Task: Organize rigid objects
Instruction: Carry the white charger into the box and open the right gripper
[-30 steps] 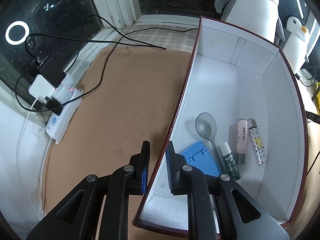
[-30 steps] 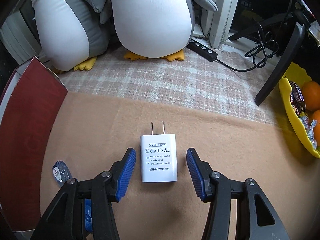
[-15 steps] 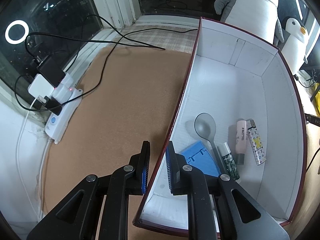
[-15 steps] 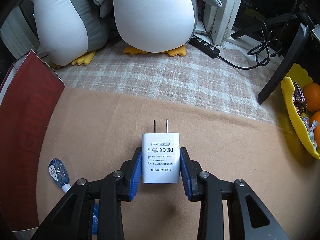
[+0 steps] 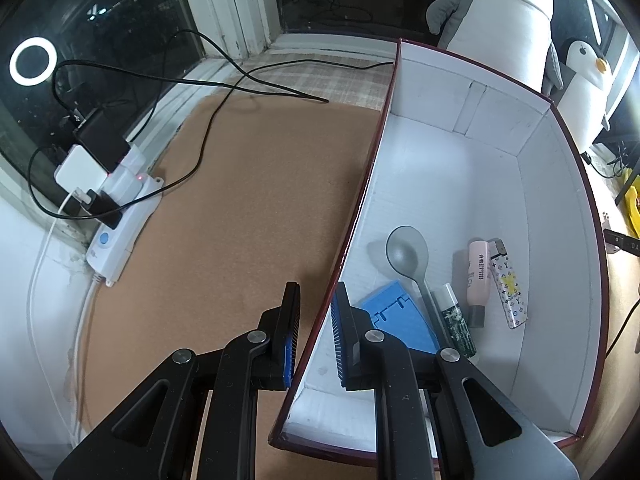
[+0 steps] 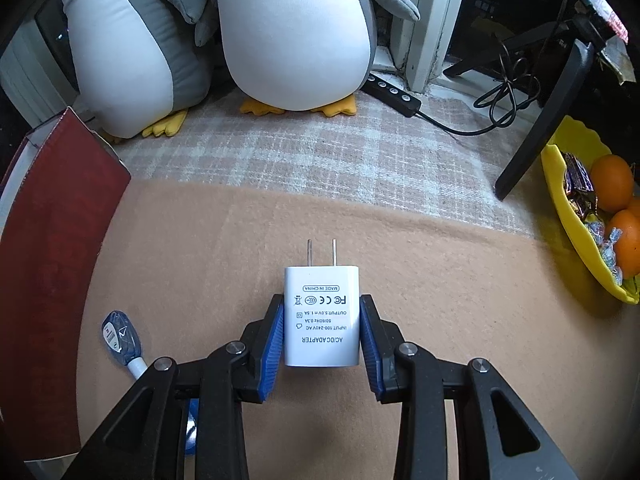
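Since a second ago, right gripper (image 6: pixel 322 336) jaws have closed and are now clamping the adapter (image 6: pixel 321 316) on the mat, prongs pointing to 12 o'clock. Left gripper (image 5: pixel 314 334) is pinching the box (image 5: pixel 352 220) wall, unmoved.

White adapter (image 6: pixel 321 316): "AC/DC ADAPTER", "MADE IN CHINA", CE, FC.

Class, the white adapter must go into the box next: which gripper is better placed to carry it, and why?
Right. The right gripper is shut on the white adapter; the left gripper is clamped on the box wall, steadying it.
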The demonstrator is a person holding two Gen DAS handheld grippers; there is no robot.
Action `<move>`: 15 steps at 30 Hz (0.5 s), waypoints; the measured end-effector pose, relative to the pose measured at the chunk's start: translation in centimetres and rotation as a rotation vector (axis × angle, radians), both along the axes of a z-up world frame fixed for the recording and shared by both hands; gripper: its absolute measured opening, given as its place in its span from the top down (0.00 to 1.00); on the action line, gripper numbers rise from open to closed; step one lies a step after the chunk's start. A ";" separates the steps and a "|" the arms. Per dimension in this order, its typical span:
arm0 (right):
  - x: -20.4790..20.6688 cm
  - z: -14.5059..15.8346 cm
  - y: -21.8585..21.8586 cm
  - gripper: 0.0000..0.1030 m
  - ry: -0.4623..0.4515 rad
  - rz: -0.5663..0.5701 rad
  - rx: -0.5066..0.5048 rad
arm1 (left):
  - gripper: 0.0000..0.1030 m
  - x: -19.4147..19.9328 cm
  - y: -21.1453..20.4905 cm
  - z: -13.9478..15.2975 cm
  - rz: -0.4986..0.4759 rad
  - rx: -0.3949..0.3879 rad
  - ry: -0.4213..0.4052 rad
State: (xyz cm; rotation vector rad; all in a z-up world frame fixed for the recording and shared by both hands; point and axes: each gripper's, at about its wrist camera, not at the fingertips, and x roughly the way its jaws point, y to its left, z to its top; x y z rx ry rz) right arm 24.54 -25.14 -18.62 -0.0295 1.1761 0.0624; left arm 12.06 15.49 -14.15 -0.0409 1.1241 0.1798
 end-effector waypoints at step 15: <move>-4.3 6.9 5.4 0.69 -0.112 0.111 0.029 | 0.89 -1.1 1.0 0.1 -0.008 -0.056 -0.030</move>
